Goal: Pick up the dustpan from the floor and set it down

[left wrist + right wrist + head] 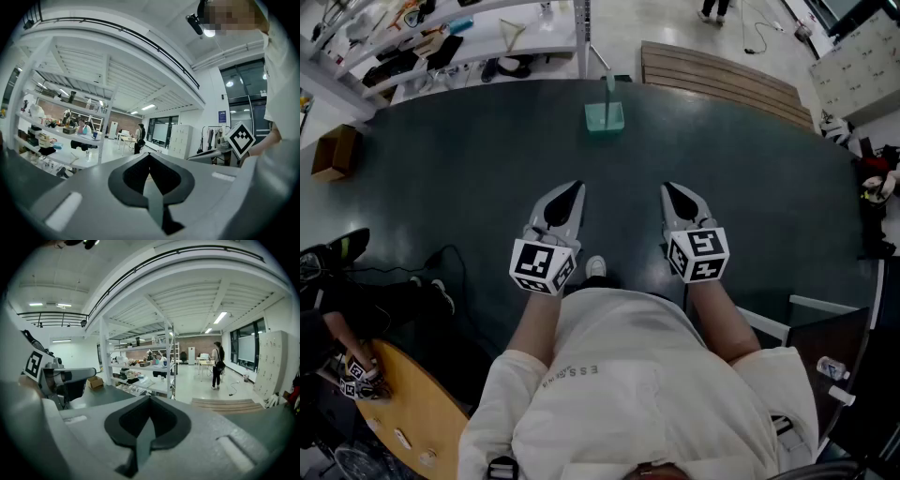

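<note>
Left claw (577,187), right claw (667,187) closed, empty above mat (487,169); dustpan (605,117) at far edge.

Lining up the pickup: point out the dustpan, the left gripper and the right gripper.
dustpan (605,118), head view, on its teal pan.
left gripper (577,187), head view, at the tips of its closed jaws.
right gripper (667,187), head view, at the tips of its closed jaws.

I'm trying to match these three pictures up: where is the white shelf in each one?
Head view: shelf runs along the top left edge.
Left gripper view: shelf fills the left half at mid-height.
Right gripper view: shelf stands at the centre.
Shared landmark: the standing person, right of the shelf in all three.
</note>
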Demonstrator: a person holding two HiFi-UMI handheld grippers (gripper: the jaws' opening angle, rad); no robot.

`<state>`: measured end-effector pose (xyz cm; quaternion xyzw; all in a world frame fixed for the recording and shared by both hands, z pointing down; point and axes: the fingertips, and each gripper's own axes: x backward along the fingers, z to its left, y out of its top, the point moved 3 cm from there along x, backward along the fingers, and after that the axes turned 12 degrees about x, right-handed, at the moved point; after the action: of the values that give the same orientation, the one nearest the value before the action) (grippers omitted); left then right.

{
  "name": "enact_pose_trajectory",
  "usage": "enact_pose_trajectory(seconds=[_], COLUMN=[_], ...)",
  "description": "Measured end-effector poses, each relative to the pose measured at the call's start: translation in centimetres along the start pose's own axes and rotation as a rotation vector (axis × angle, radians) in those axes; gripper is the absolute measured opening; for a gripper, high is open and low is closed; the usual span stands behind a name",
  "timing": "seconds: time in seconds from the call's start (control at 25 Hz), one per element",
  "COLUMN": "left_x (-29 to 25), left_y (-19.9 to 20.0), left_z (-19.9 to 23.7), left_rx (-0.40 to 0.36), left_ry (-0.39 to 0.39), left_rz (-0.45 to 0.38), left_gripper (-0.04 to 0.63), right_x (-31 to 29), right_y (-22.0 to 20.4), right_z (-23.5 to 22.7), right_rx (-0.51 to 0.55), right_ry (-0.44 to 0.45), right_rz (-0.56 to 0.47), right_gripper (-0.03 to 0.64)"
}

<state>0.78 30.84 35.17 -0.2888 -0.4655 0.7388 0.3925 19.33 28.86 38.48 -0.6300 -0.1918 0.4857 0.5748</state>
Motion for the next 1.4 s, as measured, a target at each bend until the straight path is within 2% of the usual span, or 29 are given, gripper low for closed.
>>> enact_pose_trajectory(seconds=[0.36, 0.76, 1.12, 1.4], left_x=[-0.1, 0.2, -0.2, -1.5], left_y=[0.2, 0.5, 2.4, 2.2], left_z=[1.1, 2.3, 6.9, 9.7], left_rx=[0.003, 0.015, 0.031, 0.065], left_ry=[0.009, 0.020, 0.052, 0.084], left_rz=[0.004, -0.007, -0.044, -0.022], left_gripper=[0.009, 0.009, 0.009, 0.009], right_x=[-0.9, -1.3, -5.2, -8.1], right_y=[0.1, 0.4, 1.2, 1.7], right_z=[0.4, -0.2, -0.8, -2.3], right_rx=[-0.010, -0.059, -0.082, -0.096], right_ry=[0.001, -0.047, -0.123, -0.138], right_rz=[0.005, 0.004, 0.015, 0.039], right_gripper=[-0.009, -0.009, -0.009, -0.009])
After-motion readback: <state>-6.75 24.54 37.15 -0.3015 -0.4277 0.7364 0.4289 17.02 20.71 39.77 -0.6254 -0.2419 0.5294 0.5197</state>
